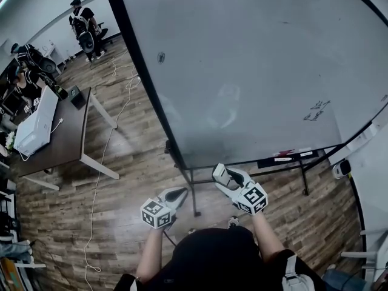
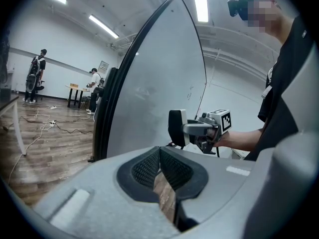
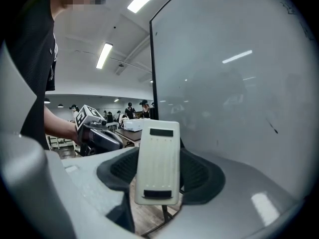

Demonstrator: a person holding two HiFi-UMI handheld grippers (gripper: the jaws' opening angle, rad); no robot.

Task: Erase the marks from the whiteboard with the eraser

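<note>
**A:** What is nearest?

**B:** The person's dark shirt (image 1: pixel 212 259) is filling the bottom of the head view, with both forearms reaching forward. Just past them, the left gripper (image 1: pixel 177 194) is hovering over the wooden floor (image 1: pixel 121 193) with its jaws pressed together on nothing.

**A:** And the other one?

**B:** The right gripper (image 1: pixel 225 178) is clamping the eraser (image 1: pixel 222 174), a pale rectangular block, between its jaws. The block is standing upright and sticking out past the fingertips.

**A:** Where is that relative to the board?

**B:** The eraser is hanging in front of the whiteboard (image 1: pixel 254 65), by its lower edge. I cannot tell whether it is touching. The marks (image 1: pixel 317 110), small dark scribbles, are sitting well off to the right of the eraser and higher up, above the tray (image 1: pixel 291 157).

**A:** Further back?

**B:** A desk (image 1: pixel 66 144) is standing to the left, and people (image 1: pixel 82 20) are gathered at the room's far end.
</note>
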